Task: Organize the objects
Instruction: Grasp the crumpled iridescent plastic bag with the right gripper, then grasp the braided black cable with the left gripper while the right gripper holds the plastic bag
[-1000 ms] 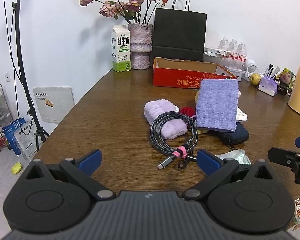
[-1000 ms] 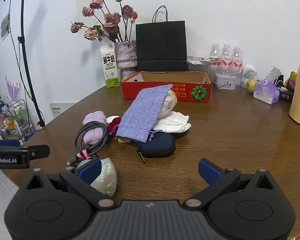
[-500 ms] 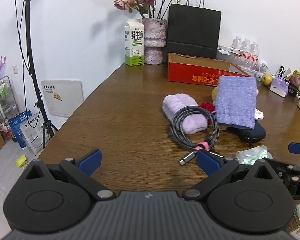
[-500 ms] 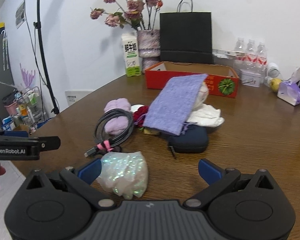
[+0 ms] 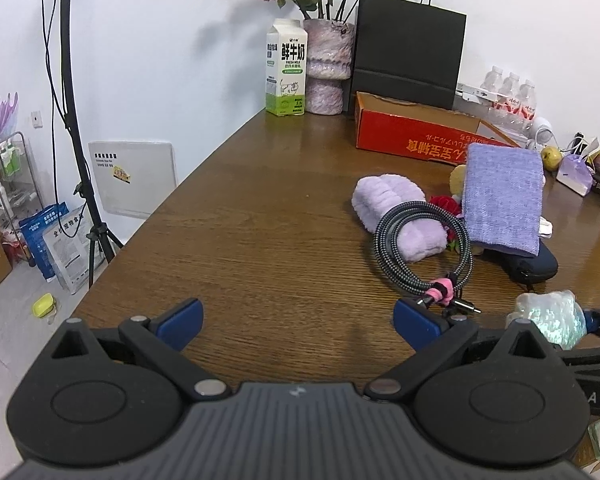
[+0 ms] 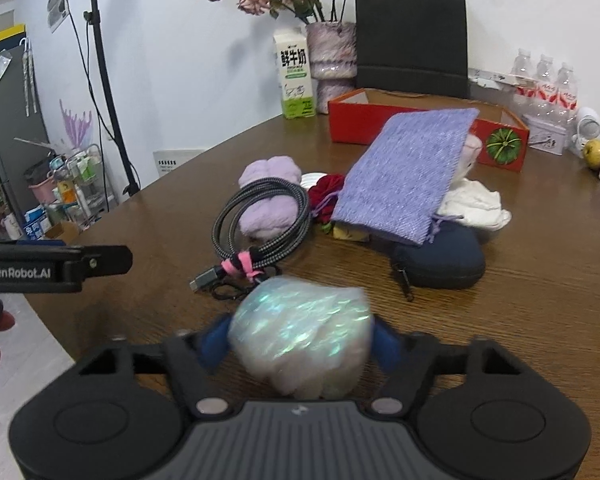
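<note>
Right wrist view: my right claw (image 6: 300, 342) is closing around the iridescent bag (image 6: 300, 338); my left claw (image 5: 298, 320) hangs released above the counter (image 5: 260, 240).

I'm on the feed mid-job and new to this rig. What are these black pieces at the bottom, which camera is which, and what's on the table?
No robot: a person holds two handheld grippers, each carrying a fisheye camera looking along its jaws. In the left view, the left gripper is open over bare table. In the right view, the right gripper is closing its jaws around a shimmery plastic-wrapped bundle. Beyond lie a coiled cable, a lilac fluffy cloth, a purple pouch, a dark zip case and a red box.
</note>
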`<state>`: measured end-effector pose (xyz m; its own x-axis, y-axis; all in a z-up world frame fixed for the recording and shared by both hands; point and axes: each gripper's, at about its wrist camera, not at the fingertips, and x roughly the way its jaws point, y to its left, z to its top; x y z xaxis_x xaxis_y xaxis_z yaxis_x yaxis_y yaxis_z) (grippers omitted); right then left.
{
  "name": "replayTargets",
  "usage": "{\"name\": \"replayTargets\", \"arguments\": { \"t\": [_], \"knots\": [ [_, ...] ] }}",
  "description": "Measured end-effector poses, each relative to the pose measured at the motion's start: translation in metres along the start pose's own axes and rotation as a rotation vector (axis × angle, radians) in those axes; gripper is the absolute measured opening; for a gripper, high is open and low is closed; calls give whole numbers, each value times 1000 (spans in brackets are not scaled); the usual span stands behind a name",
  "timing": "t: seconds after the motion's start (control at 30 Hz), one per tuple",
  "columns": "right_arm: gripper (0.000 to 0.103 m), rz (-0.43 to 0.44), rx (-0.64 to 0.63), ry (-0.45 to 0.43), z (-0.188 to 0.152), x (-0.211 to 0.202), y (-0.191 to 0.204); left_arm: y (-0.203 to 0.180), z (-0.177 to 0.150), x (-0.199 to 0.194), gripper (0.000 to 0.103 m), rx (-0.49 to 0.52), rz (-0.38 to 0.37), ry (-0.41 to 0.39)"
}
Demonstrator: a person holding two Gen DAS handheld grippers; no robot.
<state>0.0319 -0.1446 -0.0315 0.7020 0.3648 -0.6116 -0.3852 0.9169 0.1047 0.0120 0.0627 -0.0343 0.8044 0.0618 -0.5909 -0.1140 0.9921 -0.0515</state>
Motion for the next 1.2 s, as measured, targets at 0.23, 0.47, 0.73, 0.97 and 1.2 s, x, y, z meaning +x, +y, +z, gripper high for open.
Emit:
{"name": "replayTargets", "arguments": {
  "t": [0.23, 0.47, 0.73, 0.97, 1.2],
  "knots": [
    [46, 41, 27, -27, 1, -1, -11, -6, 4, 10, 103, 8, -4, 17],
    [44, 34, 26, -87, 5, -11, -25, -19, 12, 22, 103, 9, -19, 38],
    [43, -21, 34, -151, 11, -23, -52, -47, 23, 40, 103, 40, -49, 63],
    [43, -58, 72, -178, 15, -25, -80, -71, 32, 61, 103, 53, -86, 114],
    [43, -67, 93, -177, 19, -18, -99, -89, 38, 75, 103, 74, -86, 127]
  ]
}}
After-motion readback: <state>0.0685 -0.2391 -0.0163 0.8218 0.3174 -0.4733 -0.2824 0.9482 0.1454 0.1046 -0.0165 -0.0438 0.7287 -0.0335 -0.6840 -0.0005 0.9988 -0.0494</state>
